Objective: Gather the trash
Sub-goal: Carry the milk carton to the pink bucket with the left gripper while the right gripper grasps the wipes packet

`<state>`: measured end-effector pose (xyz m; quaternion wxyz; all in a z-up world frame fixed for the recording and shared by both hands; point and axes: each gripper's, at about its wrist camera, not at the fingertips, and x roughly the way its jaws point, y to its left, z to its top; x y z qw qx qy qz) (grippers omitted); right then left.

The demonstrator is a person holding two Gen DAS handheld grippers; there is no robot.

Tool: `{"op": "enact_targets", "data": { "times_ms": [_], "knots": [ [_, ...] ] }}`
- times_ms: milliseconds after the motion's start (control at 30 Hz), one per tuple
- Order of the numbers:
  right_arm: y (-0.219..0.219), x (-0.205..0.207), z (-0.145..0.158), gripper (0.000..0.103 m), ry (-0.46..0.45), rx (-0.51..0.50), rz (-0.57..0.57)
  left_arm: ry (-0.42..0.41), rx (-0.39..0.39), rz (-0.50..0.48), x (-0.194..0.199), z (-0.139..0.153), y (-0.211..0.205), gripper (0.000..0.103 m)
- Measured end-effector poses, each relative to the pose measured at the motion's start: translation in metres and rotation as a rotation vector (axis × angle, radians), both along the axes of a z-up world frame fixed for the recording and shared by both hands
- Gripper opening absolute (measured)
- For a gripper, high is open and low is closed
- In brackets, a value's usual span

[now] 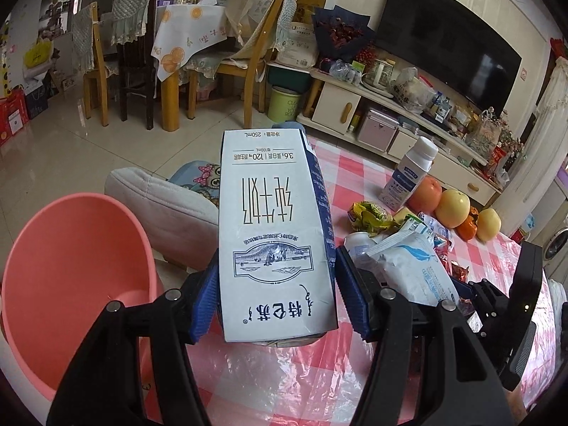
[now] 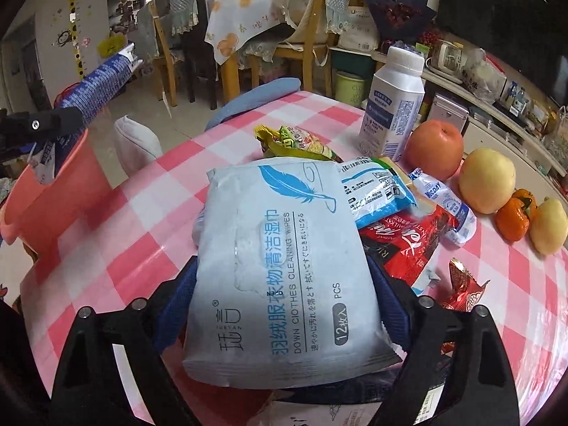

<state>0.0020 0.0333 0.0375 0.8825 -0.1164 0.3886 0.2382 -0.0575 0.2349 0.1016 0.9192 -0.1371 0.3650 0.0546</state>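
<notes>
Pink bin (image 1: 71,284) sits left of my left gripper (image 1: 275,294), clamped on a carton (image 1: 273,234). My right gripper (image 2: 284,305) straddles the wipes (image 2: 280,266), pads apart; wrappers (image 2: 408,245) and fruit (image 2: 435,149) crowd the right.

Inspector A: The milk carton (image 1: 277,234) is coated paperboard, smooth with a slight sheen. The pink basin (image 1: 71,277) is moulded plastic, semi-gloss.

Inspector B: Noted. The wipes pack (image 2: 284,266) is soft plastic film, matt, lightly wrinkled. The worktop (image 2: 124,206) wears a clear glossy plastic sheet over pink check. The white bottle (image 2: 394,103) is smooth matt plastic.

Inspector A: The snack wrappers (image 2: 411,245) are shiny foil film. The floor (image 1: 71,142) is polished tile, reflective. The dining chairs (image 1: 248,64) are varnished wood with quilted cloth covers.
</notes>
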Motion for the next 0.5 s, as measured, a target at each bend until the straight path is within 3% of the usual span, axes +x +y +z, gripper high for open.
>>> {"op": "enact_targets", "data": {
  "times_ms": [267,500],
  "knots": [
    [0.006,-0.017,0.014,0.079,-0.033,0.020,-0.039,-0.010,-0.021,0.032,-0.007,0.002,0.008,0.062],
    [0.038,-0.047,0.061,0.079,-0.068,0.097,0.000,-0.042,-0.039,0.118,-0.020,0.013,0.032,0.062]
  ]
}}
